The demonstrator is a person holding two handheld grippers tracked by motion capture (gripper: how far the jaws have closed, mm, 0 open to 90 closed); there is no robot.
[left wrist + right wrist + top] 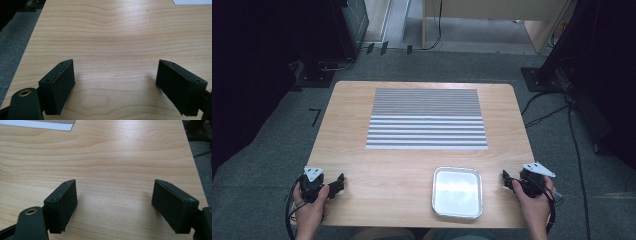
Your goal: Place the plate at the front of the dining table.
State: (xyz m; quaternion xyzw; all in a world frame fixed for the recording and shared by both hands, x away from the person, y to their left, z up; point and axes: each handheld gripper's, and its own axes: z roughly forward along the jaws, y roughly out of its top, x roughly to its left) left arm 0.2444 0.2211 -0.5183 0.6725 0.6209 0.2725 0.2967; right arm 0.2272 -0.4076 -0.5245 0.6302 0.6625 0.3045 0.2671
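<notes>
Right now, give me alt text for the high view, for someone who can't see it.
A person's hands hold the left gripper and the right gripper, both open and empty, at the near corners of a wooden table. An empty metal tray sits near the front edge, closer to the right gripper, and a grey striped mat lies beyond it.

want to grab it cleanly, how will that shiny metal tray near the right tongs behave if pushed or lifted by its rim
The metal tray looks thin and shallow, so probably light and stiff. Its glossy surface suggests it may slide easily on the smooth wooden table when pushed. Flat-bottomed and low, it seems unlikely to tip.
</notes>
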